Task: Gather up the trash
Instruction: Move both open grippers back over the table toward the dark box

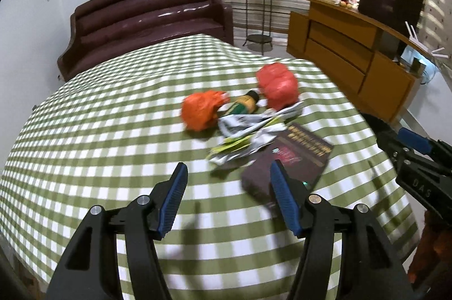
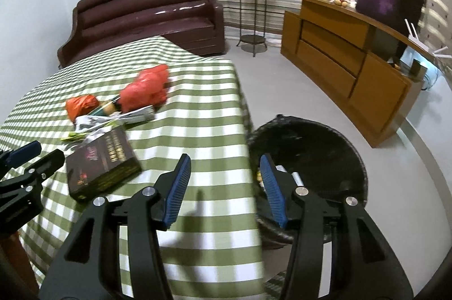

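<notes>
right tongs (image 1: 415, 143) | body marked "das" | dark box (image 1: 293, 158) print blurred

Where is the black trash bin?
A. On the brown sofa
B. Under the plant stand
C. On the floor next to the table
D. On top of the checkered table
C: in the right wrist view the black trash bin stands on the grey floor, right beside the edge of the checkered table.

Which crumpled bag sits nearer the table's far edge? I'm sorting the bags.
The red bag, right of the bottle; the orange bag lies left and nearer the camera.
</notes>
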Available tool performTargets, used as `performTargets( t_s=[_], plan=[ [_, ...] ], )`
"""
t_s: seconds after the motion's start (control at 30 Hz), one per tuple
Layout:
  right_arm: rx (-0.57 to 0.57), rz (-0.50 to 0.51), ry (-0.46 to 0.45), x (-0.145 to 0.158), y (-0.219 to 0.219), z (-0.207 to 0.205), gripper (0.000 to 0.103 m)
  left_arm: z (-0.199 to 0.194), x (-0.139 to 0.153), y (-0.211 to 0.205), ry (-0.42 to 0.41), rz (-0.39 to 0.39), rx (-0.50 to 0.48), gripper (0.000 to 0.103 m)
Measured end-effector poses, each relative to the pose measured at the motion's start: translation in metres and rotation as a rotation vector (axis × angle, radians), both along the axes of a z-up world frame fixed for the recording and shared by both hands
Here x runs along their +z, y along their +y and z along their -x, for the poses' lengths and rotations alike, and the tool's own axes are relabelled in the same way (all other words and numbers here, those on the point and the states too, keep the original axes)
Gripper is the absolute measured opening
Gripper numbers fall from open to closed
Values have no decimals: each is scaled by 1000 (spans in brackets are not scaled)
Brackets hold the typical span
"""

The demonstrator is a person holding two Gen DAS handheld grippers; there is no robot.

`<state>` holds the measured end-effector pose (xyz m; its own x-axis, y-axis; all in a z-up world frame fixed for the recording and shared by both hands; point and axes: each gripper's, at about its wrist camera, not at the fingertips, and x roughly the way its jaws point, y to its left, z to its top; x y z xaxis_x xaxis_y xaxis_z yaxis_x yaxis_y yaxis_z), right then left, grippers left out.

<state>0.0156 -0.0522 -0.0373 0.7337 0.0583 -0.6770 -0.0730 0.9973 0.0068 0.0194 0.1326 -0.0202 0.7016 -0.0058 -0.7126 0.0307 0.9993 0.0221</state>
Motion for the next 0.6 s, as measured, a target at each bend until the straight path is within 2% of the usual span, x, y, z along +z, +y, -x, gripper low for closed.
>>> performTargets(
  t_s=[0.23,0.4,0.6],
  plan=[
    [74,8,13,0,38,4,50,7,-2,30,2,8,55,60],
    [133,19,9,3,69,9,55,11,-2,51,5,9,88,60],
    [197,41,11,3,107,12,56,17,-4,78,6,14,127,60]
  ],
)
